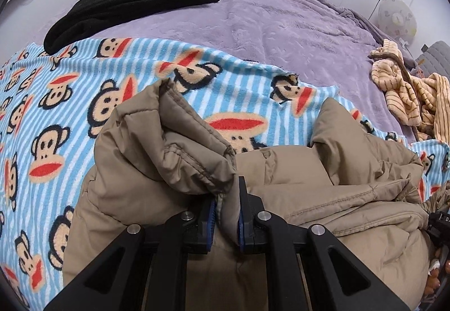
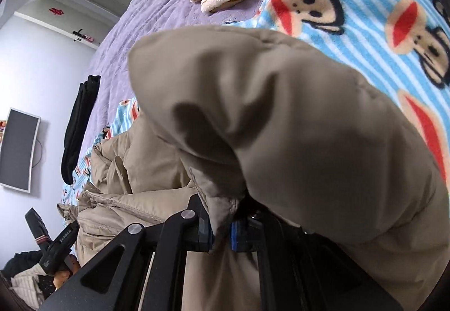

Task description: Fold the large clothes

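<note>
So, both tongs clamped on the tan puffer jacket (image 1: 180, 153): left tongs (image 1: 226, 209) pinching a bunched edge, right tongs (image 2: 222, 229) gripping a puffy fold. Monkey-print blanket (image 1: 56, 114) spread just beyond, underneath.

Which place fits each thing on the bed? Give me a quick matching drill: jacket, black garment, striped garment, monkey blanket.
Things:
1. jacket
2. black garment
3. striped garment
4. monkey blanket

Places:
A. spread flat under the jacket
B. folded at the far left of the bed
C. crumpled at the right edge of the bed
D. clamped in the jaws of both grippers

Pairs: 1-D, 2-B, 3-C, 4-A
</note>
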`<state>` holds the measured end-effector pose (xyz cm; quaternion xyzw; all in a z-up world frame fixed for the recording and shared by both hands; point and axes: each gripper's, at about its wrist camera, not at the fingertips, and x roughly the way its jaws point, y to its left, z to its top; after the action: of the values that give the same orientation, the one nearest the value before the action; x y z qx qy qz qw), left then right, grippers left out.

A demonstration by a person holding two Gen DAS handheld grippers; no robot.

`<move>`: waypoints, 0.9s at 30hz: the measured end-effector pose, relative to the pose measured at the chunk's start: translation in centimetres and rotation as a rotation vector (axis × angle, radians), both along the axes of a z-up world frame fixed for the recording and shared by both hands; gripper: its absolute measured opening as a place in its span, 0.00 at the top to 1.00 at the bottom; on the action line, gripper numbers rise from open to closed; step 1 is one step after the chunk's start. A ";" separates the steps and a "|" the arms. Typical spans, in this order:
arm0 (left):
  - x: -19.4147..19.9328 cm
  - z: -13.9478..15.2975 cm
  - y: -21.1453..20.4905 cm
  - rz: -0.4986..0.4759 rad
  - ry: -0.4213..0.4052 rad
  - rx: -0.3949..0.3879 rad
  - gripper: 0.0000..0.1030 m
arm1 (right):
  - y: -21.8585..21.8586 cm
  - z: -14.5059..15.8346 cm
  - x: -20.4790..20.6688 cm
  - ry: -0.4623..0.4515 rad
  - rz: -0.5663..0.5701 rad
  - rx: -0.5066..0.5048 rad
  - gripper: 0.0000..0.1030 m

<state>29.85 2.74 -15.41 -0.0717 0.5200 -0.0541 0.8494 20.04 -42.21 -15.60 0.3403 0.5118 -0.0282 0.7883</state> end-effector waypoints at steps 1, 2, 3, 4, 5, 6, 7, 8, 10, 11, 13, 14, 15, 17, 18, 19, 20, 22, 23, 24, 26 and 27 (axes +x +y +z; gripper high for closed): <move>-0.2 0.6 0.1 -0.011 -0.010 0.001 0.84 | -0.1 0.1 -0.1 0.000 -0.001 0.007 0.91; -0.6 1.4 0.2 -0.028 -0.031 -0.009 0.66 | -0.2 0.3 -0.2 0.004 -0.003 0.013 0.91; -1.0 2.4 0.4 -0.037 -0.058 -0.010 0.31 | -0.5 0.5 -0.2 0.010 -0.006 0.017 0.90; -1.7 3.7 0.7 -0.030 -0.104 0.012 0.02 | -0.7 1.1 -0.4 0.017 -0.010 0.017 0.89; -2.3 5.0 0.9 -0.023 -0.153 0.040 0.00 | -1.0 1.8 -0.6 0.016 -0.007 0.019 0.85; -3.0 6.3 1.0 -0.033 -0.200 0.061 0.00 | -1.0 2.4 -0.7 0.010 -0.001 0.016 0.79; -3.4 7.3 1.1 -0.048 -0.217 0.073 0.00 | -0.9 3.3 -1.0 -0.002 0.008 0.008 0.75; -3.7 8.0 1.1 -0.056 -0.222 0.080 0.00 | -0.9 4.3 -1.4 -0.018 0.016 -0.007 0.60; -4.2 9.0 0.9 -0.097 -0.215 0.050 0.04 | -0.8 6.2 -2.3 -0.064 0.022 -0.035 0.33; -4.4 9.1 0.5 -0.125 -0.207 0.039 0.11 | -0.6 7.3 -2.9 -0.096 0.024 -0.044 0.32; -4.6 8.2 -0.7 -0.193 -0.167 0.020 0.29 | 0.4 8.4 -3.5 -0.119 0.074 -0.055 0.45; -4.6 7.5 -1.5 -0.210 -0.152 0.021 0.34 | 1.5 8.5 -3.5 -0.120 0.126 -0.070 0.70; -4.6 6.4 -2.6 -0.218 -0.135 0.029 0.36 | 2.7 8.2 -3.3 -0.110 0.183 -0.094 0.78; -4.1 4.0 -4.4 -0.221 -0.108 0.040 0.36 | 5.2 6.9 -2.5 -0.086 0.279 -0.158 0.78; -3.7 2.5 -5.3 -0.210 -0.091 0.052 0.36 | 6.2 5.9 -2.0 -0.070 0.312 -0.187 0.78; -3.3 1.2 -5.8 -0.199 -0.080 0.062 0.36 | 6.9 5.0 -1.5 -0.059 0.334 -0.206 0.78; -3.0 0.1 -6.2 -0.185 -0.078 0.075 0.35 | 7.6 3.5 -0.8 -0.043 0.350 -0.239 0.79; -2.2 -1.2 -6.7 -0.169 -0.091 0.089 0.35 | 8.3 1.6 -0.1 -0.030 0.359 -0.280 0.83; -1.7 -1.4 -7.0 -0.169 -0.090 0.093 0.35 | 8.2 0.6 0.3 -0.039 0.356 -0.283 0.85; -1.2 -1.6 -7.3 -0.173 -0.085 0.096 0.35 | 7.9 0.1 0.6 -0.042 0.349 -0.284 0.86; -0.4 -1.7 -7.2 -0.182 -0.065 0.091 0.35 | 7.7 -0.5 1.2 -0.039 0.337 -0.276 0.86; 0.0 -1.4 -6.8 -0.189 -0.054 0.085 0.35 | 7.6 -0.5 1.5 -0.034 0.337 -0.271 0.86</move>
<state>29.82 -4.05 -16.81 0.0153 0.5034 -0.1138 0.8564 21.54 -34.57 -16.15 0.1412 0.5395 0.0413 0.8290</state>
